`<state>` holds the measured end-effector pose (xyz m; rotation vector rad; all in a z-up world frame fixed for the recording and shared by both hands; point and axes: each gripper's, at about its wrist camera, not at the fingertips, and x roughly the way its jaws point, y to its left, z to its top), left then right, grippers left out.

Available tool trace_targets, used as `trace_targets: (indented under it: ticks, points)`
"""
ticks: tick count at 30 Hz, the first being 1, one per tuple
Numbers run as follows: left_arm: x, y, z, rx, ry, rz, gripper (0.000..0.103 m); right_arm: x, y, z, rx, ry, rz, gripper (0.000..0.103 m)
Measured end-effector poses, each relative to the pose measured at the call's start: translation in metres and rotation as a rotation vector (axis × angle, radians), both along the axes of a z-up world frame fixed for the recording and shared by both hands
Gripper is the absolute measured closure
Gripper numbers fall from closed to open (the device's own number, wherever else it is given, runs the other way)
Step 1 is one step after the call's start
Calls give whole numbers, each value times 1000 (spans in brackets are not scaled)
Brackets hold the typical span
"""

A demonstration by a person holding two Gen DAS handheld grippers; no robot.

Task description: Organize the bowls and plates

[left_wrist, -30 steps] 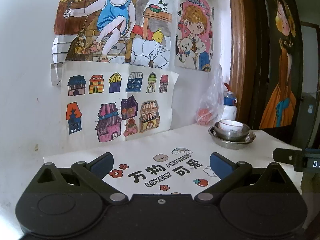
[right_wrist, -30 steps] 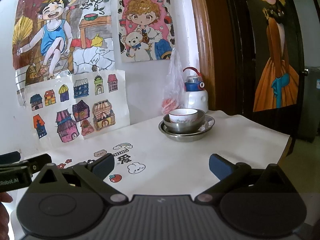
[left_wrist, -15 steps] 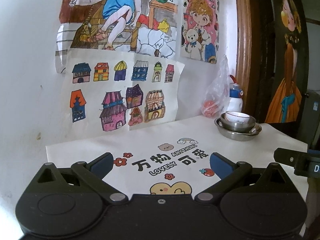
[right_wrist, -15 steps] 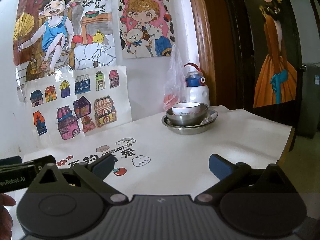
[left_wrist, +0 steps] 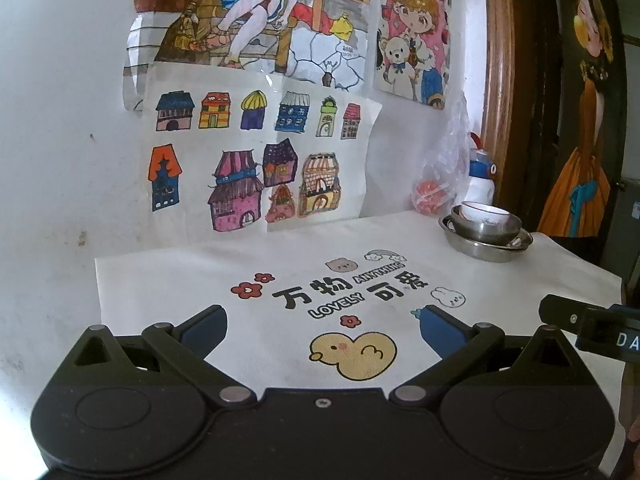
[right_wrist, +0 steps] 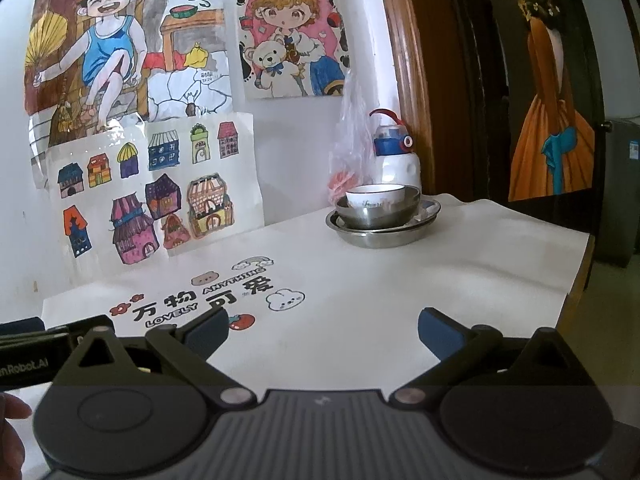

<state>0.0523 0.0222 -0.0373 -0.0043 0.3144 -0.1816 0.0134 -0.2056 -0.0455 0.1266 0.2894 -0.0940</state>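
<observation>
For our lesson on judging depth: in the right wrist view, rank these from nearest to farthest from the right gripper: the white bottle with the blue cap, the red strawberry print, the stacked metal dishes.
1. Red strawberry print: on the cloth, beside the right gripper's left finger.
2. Stacked metal dishes: mid-table, ahead and slightly right.
3. White bottle with the blue cap: behind the dishes, by the wall.
</observation>
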Motion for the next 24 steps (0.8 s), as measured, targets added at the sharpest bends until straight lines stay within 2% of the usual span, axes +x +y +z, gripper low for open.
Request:
trace_targets:
  ticks: [24]
  points:
    - [0, 2, -6, -13, 22, 24, 1, -1, 0, -8, 15, 19, 0, 0]
